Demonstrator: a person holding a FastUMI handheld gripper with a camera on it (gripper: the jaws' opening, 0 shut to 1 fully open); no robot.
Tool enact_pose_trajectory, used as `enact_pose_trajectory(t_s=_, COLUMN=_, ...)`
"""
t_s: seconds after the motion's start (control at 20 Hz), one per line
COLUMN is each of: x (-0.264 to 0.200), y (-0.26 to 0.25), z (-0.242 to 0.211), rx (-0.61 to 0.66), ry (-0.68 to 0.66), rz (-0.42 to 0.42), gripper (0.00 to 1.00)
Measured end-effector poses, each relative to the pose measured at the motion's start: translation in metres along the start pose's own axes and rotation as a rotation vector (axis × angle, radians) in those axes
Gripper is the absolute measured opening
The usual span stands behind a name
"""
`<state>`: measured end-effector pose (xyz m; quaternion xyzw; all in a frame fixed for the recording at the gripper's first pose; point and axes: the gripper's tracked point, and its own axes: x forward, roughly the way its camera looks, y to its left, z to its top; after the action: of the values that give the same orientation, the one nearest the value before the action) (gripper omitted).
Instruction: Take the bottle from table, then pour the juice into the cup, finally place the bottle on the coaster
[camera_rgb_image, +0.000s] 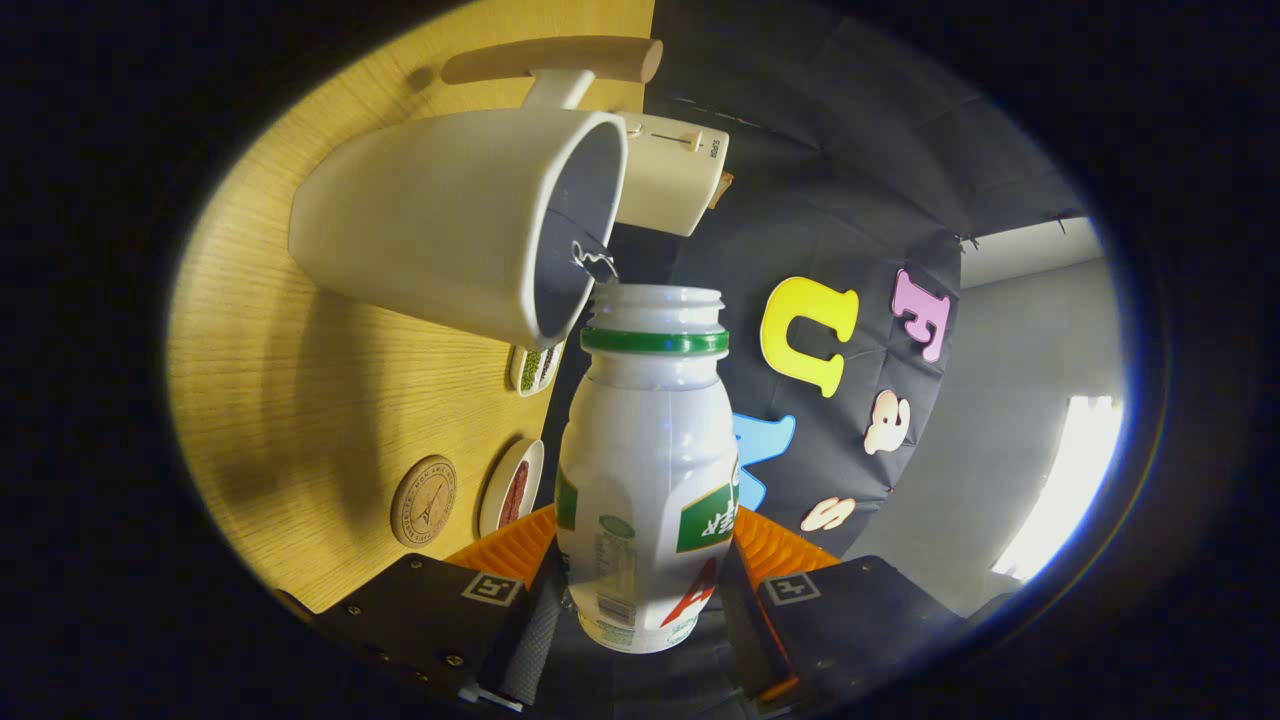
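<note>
My gripper (645, 590) is shut on a white plastic bottle (648, 460) with a green neck ring and no cap; both fingers press on its lower body. The view is rolled sideways, so the bottle is tipped over. Its open mouth is at the rim of a large cream cup (455, 230) with a wooden handle (555, 58). A thin clear stream (595, 262) runs from the mouth into the cup. A round cork coaster (424, 500) lies on the wooden table (290, 400), beside my fingers and nearer than the cup.
Two small white dishes (512, 487) (535, 368) holding dark bits stand on the table between the coaster and the cup. A cream box-shaped appliance (672, 172) stands beyond the cup. Black cloth wall and a grey wall lie behind the bottle.
</note>
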<state>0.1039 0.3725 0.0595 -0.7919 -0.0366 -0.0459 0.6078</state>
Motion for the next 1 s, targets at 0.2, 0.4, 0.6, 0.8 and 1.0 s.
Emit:
enact_pose_trajectory(t_s=0.2, x=0.0001, y=-0.0016, z=0.0011, rx=-0.011, ry=0.0, rz=-0.004, gripper=0.72)
enact_pose_trajectory(t_s=0.4, x=-0.0014, y=-0.0027, z=0.0031, rx=-0.029, ry=-0.004, rz=-0.006, gripper=0.72)
enact_pose_trajectory(t_s=0.6, x=-0.002, y=-0.0042, z=0.0047, rx=-0.039, ry=-0.006, rz=-0.005, gripper=0.72)
enact_pose_trajectory(t_s=0.8, x=-0.0014, y=-0.0046, z=0.0042, rx=-0.055, ry=-0.003, rz=-0.004, gripper=0.72)
enact_pose_trajectory(t_s=1.0, x=-0.0013, y=-0.0056, z=0.0028, rx=-0.075, ry=0.001, rz=-0.004, gripper=0.72)
